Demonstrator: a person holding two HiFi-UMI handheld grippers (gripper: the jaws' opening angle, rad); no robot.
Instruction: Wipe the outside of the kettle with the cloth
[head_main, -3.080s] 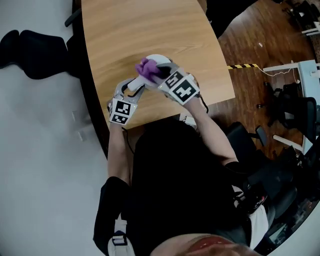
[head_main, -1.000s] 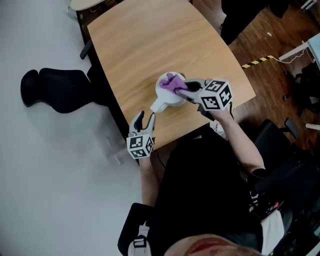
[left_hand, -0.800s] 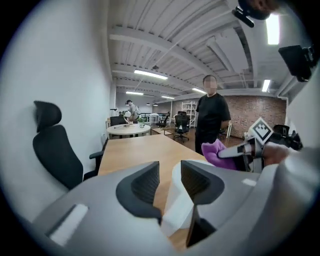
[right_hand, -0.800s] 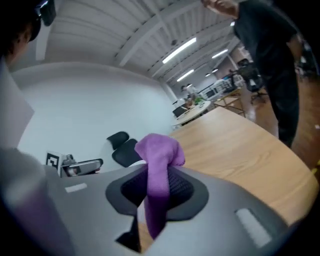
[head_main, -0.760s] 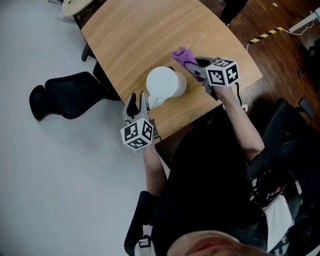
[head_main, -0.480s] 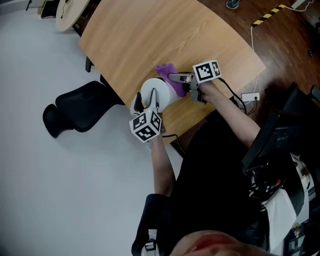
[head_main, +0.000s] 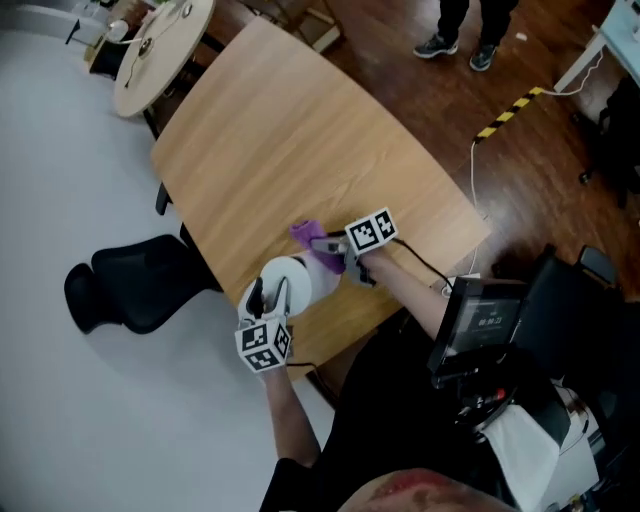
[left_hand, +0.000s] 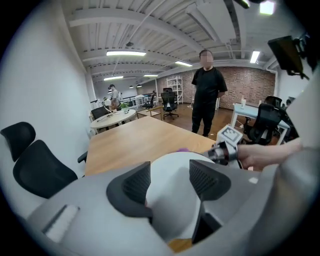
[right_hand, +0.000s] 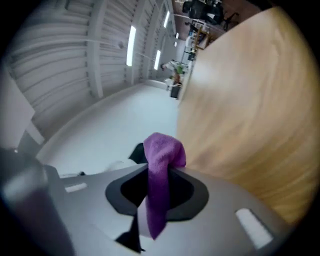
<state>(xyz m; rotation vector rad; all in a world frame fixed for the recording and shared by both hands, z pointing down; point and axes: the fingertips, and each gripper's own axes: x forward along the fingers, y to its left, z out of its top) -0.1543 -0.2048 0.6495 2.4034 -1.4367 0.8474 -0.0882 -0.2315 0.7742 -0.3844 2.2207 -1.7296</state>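
Observation:
A white kettle stands near the front edge of the wooden table. My left gripper comes at it from the near side. In the left gripper view the left gripper stands open, with the kettle's rounded white body between the fingers and its pads bare. My right gripper lies level at the kettle's far right side, shut on a purple cloth. The cloth hangs folded out of the right gripper. Whether it touches the kettle I cannot tell.
A black office chair sits on the floor left of the table. A round table is at the far left. A person stands beyond the table's far edge. Yellow-black tape marks the wooden floor at the right.
The left gripper moved from the table's edge up to the kettle. The right gripper took the cloth off the kettle's top and came down beside its far side. The head view swung.

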